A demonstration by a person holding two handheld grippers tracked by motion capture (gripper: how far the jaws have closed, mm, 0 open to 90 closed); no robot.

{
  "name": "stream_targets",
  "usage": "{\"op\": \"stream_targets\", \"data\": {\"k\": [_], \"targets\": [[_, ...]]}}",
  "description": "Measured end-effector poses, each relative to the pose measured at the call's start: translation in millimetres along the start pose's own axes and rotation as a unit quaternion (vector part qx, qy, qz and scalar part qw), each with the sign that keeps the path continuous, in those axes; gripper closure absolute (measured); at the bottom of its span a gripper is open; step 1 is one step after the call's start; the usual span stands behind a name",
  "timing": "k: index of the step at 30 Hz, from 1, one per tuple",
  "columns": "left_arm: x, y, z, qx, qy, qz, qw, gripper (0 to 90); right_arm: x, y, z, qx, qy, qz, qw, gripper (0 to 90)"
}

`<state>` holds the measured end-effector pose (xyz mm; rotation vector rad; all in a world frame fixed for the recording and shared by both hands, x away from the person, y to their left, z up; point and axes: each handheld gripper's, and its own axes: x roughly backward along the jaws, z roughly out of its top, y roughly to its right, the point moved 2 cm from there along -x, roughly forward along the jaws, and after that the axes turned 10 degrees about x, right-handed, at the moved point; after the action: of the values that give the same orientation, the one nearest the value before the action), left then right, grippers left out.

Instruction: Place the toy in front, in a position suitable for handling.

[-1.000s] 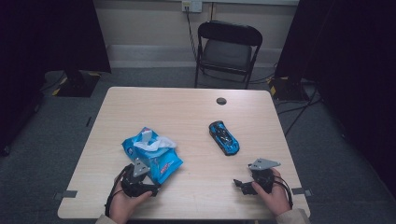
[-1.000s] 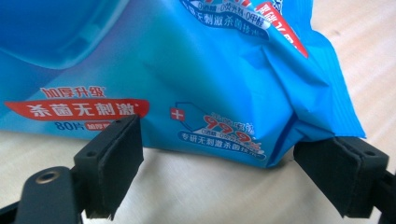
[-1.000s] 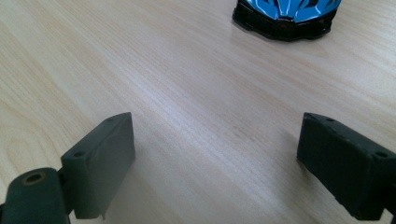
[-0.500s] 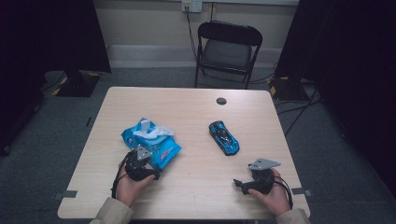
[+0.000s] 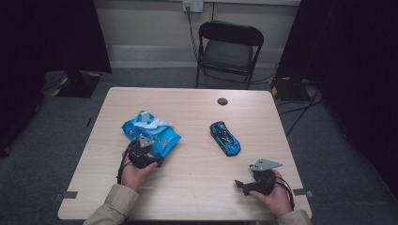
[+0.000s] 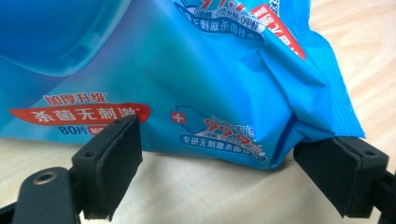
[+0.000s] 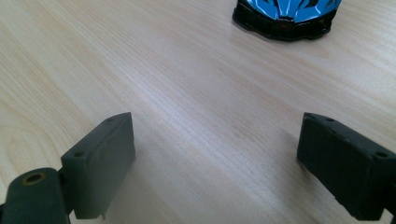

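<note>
On the pale wood-grain surface (image 5: 197,183), left of centre, lies the crinkled blue plastic pack of wet wipes (image 5: 151,133), with a white sheet standing out of its top opening. Left hand-held gripper (image 5: 143,152) sits at the near edge of the pack; in the left gripper view (image 6: 217,175) its two black jaws stand wide, one to each side of the pack's lower edge (image 6: 196,93), and the pads are not pressing on it. The pack's sealed corner hangs just beside the right-hand pad; whether it touches, I cannot tell. The person's left hand (image 5: 133,171) holds this gripper from below, the sleeve entering at the bottom of the high view.

Right hand-held gripper (image 5: 241,184) rests near the front right corner of the surface, well apart from the pack. In the right gripper view (image 7: 215,163) its jaws are wide apart with bare wood between them, nothing held.

Small blue and black toy car (image 5: 225,138) stands between the two grippers and farther up the surface; its end shows at the top of the right gripper view (image 7: 286,16). Beyond the far edge stands a black folding chair (image 5: 228,51)
</note>
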<state>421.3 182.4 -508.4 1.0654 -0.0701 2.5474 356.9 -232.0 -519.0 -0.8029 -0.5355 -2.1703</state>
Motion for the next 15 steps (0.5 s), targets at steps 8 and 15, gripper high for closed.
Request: {"op": "stream_targets", "data": {"k": [8,15], "targets": [[-4.6,-6.2,0.8,0.017,0.003,-0.017,0.9997,15.8,0.0,0.0,0.0,0.000,0.000,0.000,1.0000,10.5],[18.3,-9.4,-14.3,-0.021,-0.004,-0.044,0.9988,16.0,0.0,0.1,0.0,-0.001,0.001,0.000,1.0000,10.6]]}}
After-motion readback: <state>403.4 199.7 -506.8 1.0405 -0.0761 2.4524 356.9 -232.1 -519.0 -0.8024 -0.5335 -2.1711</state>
